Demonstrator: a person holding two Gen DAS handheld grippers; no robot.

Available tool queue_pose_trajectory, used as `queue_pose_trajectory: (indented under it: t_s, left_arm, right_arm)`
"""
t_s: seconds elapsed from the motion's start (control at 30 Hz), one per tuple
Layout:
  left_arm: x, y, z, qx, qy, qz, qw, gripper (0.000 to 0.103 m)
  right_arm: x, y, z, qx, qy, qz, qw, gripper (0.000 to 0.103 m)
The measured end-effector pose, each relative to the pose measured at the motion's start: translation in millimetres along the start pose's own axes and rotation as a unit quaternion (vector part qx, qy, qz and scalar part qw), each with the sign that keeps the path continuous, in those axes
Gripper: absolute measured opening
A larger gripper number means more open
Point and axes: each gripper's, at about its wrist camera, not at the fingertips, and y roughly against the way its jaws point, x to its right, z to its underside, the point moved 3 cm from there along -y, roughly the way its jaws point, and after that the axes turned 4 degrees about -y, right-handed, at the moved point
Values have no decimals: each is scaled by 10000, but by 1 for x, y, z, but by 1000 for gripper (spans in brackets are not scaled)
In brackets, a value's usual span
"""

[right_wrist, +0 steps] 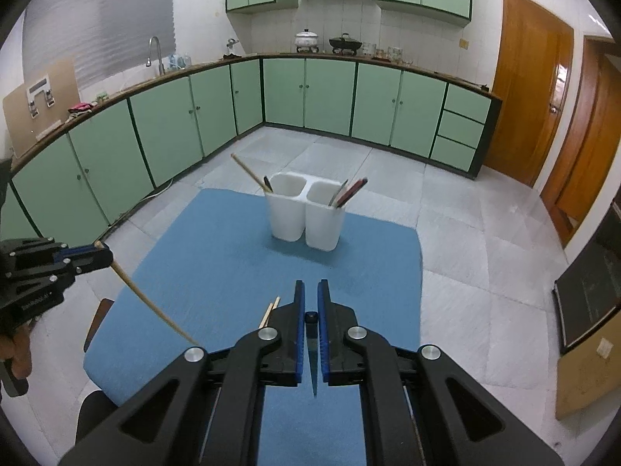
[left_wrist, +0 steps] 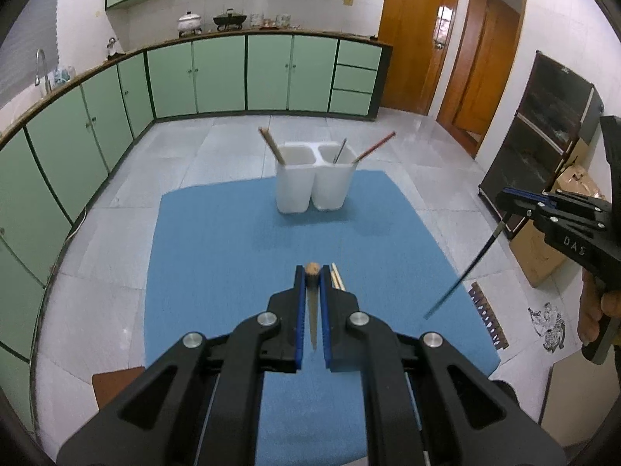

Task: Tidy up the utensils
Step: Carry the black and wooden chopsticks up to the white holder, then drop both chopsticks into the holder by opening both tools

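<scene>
1. Where the grey tiled floor meets the green cabinets, a blue mat (left_wrist: 217,240) covers the work surface and carries everything in the task.
2. Toward the far edge of the mat stands a white two-compartment holder (left_wrist: 314,184), upright, its two cups joined side by side.
3. Seen from the left wrist view, the holder's left cup has a wooden chopstick (left_wrist: 271,145) leaning out to the left; the right cup holds a thin metal utensil (left_wrist: 340,150) and a reddish-brown chopstick (left_wrist: 374,147) leaning right.
4. The left gripper (left_wrist: 311,272) is raised above the near part of the mat, its blue-lined jaws drawn narrow and clamped on a light wooden chopstick (right_wrist: 151,303); in the right wrist view that stick slants down and to the right from the fingertips.
5. The right gripper (right_wrist: 310,285) sits over the mat's near right side, jaws likewise narrow, pinching a dark chopstick (left_wrist: 462,272) that hangs slanted down and leftward in the left wrist view.
6. A pair of pale wooden chopsticks (left_wrist: 337,276) lies on the mat just beside the left gripper's right finger, well apart from the holder.
</scene>
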Motion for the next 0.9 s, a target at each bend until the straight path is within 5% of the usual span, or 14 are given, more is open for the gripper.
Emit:
queue_pose_trajectory:
  t_s: [0.53, 0.9]
  left_arm:
    - [10, 24, -142, 781, -173, -165, 9967, 6]
    - [-6, -31, -223, 1184, -65, -418, 9921, 6]
  right_arm:
    - [-2, 16, -130, 403, -369, -23, 9985, 6]
    - [6, -35, -220, 984, -717, 139, 9925, 6]
